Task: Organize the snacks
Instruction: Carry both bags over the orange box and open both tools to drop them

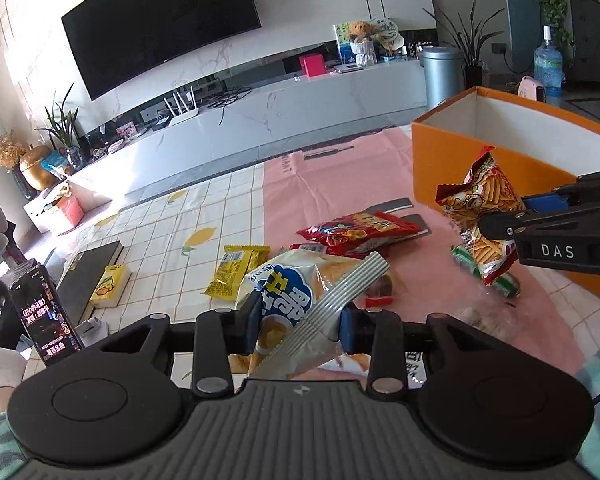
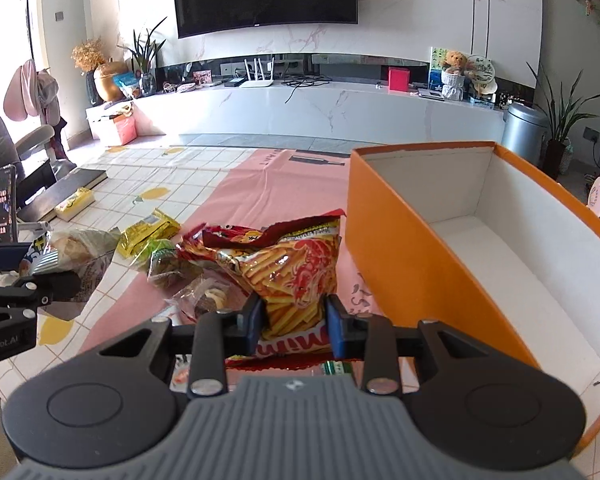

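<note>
Left wrist view: left gripper clamps a white chip bag; right gripper clamps a red fries bag beside the orange box.

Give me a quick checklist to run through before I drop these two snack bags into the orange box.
1. Left gripper shut on the white chip bag: ok, both pads press its lower part.
2. Right gripper shut on the red shrimp stick bag: ok, clamped near its lower end.
3. Orange box open with room inside: ok, no lid, and the white interior that shows is bare.
4. Both bags lifted off the tablecloth: cannot tell; the underside of each is hidden.
5. Other snacks caught on the held bags: cannot tell; the green packet sits close behind the red shrimp stick bag.
</note>
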{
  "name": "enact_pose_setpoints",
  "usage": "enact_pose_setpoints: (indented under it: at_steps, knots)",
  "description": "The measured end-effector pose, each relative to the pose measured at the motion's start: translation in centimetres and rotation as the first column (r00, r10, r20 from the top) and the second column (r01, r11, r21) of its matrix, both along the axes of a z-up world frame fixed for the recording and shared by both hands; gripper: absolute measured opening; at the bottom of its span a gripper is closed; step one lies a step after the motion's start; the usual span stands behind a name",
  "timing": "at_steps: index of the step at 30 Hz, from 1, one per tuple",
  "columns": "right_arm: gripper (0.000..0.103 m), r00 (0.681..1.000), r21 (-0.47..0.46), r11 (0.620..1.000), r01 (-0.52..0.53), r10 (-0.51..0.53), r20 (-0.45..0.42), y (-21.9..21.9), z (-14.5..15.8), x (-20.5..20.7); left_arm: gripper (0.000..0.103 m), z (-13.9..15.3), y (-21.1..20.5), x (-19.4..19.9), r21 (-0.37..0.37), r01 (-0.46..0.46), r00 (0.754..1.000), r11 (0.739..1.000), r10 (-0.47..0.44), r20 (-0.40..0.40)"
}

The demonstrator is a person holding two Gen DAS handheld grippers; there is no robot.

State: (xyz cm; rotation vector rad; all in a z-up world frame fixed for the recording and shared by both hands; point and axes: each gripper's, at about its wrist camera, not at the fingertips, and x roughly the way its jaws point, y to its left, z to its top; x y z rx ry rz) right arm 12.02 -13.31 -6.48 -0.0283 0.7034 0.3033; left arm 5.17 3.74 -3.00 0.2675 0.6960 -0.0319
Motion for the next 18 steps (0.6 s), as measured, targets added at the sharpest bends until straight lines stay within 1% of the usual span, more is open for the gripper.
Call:
enact_pose_setpoints:
  at_steps: [2, 5, 8, 10, 13, 16, 18]
  knots:
    - [0.03, 1.0, 0.001, 1.0, 0.014, -0.014, 0.016, -0.8, 1.1, -0.8, 0.042, 0.9, -0.5, -0.4, -0.024, 0.019, 1.0, 1.0, -0.019, 0.012]
    - [0.03, 0.999, 0.019, 0.999, 0.033, -0.034, 0.026, -2.4, 2.5, -1.9, 0.042, 2.4, -1.5, -0.8, -0.084, 0.063, 0.998, 0.994, -0.061, 0.026]
    - [0.03, 0.998, 0.061, 0.996, 0.059, -0.06, 0.018, -4.6, 3.9, -2.7, 0.042, 3.8, -2.5, -0.7, -0.149, 0.12, 0.993, 0.982, -0.116, 0.038]
    - [0.03, 0.997, 0.08, 0.994, 0.072, -0.073, 0.014, -6.1, 4.8, -3.0, 0.042, 4.8, -3.8, -0.6, -0.171, 0.168, 0.985, 0.971, -0.162, 0.052]
    - [0.03, 0.996, 0.092, 0.992, 0.088, -0.09, 0.015, -8.4, 6.3, -3.2, 0.042, 6.0, -5.8, -0.1, -0.182, 0.246, 0.969, 0.952, -0.235, 0.078]
    - [0.03, 0.995, 0.085, 0.991, 0.098, -0.099, 0.007, -10.7, 7.6, -2.9, 0.042, 6.9, -8.3, 1.1, -0.202, 0.331, 0.943, 0.922, -0.32, 0.088]
    - [0.03, 0.994, 0.095, 0.989, 0.11, -0.109, -0.02, -12.5, 8.2, -2.2, 0.042, 7.1, -9.8, 2.3, -0.211, 0.382, 0.924, 0.9, -0.372, 0.086]
